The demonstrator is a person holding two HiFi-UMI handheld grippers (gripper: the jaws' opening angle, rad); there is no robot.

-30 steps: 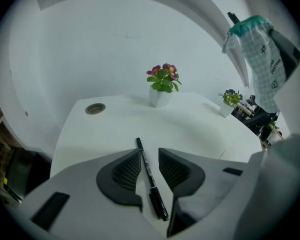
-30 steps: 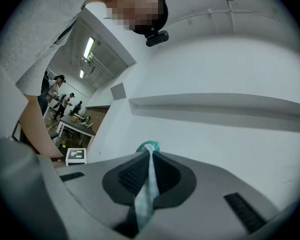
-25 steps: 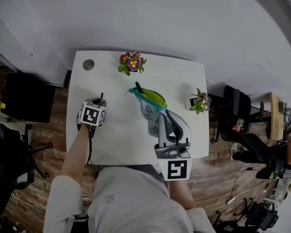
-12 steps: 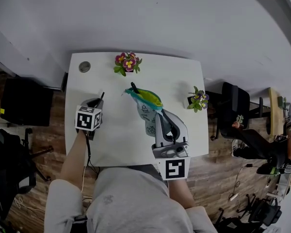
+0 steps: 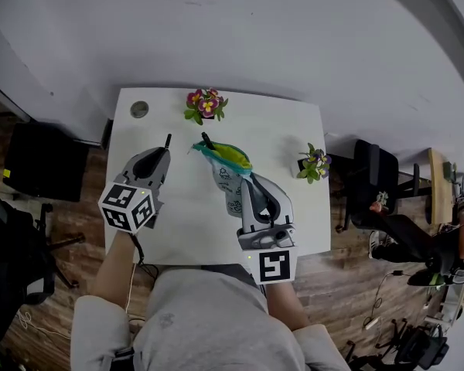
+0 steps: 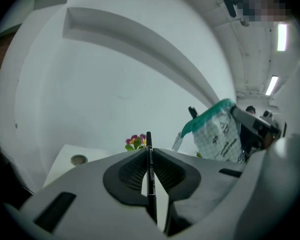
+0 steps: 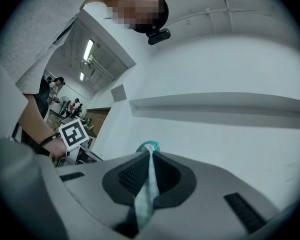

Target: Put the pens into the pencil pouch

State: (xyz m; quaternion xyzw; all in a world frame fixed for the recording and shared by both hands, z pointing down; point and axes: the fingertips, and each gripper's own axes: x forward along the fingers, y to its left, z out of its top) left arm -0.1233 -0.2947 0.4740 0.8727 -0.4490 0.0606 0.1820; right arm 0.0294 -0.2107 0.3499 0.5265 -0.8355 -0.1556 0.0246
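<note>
My left gripper point(image 5: 164, 153) hangs above the left part of the white table point(image 5: 185, 226). Its jaws have just closed and now stand shut on a thin black pen point(image 5: 168, 140), which runs up between the pads point(image 6: 150, 166) and pokes out past the tips. To its right stands the pencil pouch point(image 5: 230, 172), white with print, a teal rim and a yellow-green lining. Another black pen point(image 5: 206, 140) sticks out of its open mouth. My right gripper point(image 5: 245, 184) is shut on the pouch's edge; teal fabric point(image 7: 147, 184) is pinched between its pads. The pouch point(image 6: 217, 134) shows right of the left gripper's jaws.
Two small flower pots stand on the table, one at the back point(image 5: 206, 103) and one at the right edge point(image 5: 313, 163). A round cable grommet point(image 5: 139, 109) sits in the back left corner. A black cabinet point(image 5: 42, 157) stands left of the table, and chairs point(image 5: 371, 172) to the right.
My left gripper has lifted off the table with the black pen in it and tipped closer to level. The right gripper and the pouch have stayed where they were.
</note>
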